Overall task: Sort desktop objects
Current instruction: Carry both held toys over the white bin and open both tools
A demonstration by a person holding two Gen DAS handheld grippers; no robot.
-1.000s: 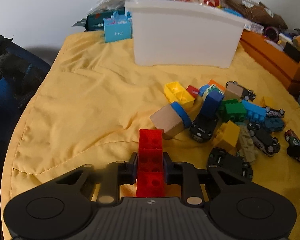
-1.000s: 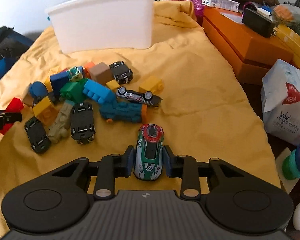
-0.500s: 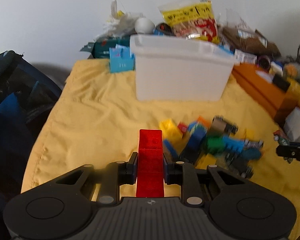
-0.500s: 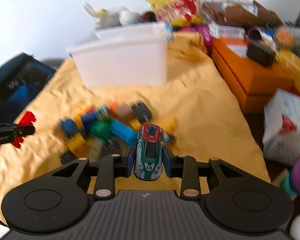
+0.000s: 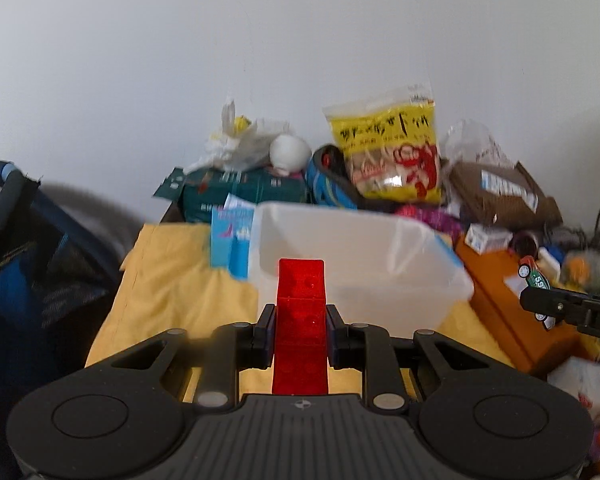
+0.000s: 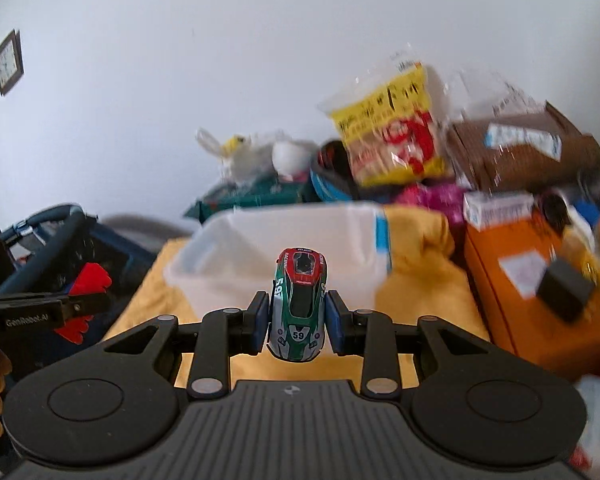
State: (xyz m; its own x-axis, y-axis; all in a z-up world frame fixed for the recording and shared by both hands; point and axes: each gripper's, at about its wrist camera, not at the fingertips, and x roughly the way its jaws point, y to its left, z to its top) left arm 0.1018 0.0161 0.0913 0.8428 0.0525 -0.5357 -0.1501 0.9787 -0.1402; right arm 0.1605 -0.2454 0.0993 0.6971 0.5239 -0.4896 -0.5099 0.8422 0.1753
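Both grippers had risen off the yellow cloth (image 5: 168, 280), so the toy pile dropped from view. The left gripper (image 5: 300, 326) clenched a red brick (image 5: 300, 320), the right gripper (image 6: 298, 320) a toy car (image 6: 299, 306), both short of the white bin (image 5: 360, 268) by the desk's far edge. Released early, either might strike the near rim and bounce out.

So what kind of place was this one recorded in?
Most likely a lived-in home room, not a lab. A table under a wrinkled yellow cloth stands against a plain white wall, crowded at the back with a yellow snack bag, crumpled plastic bags and cardboard boxes; a small framed wall clock hangs nearby.
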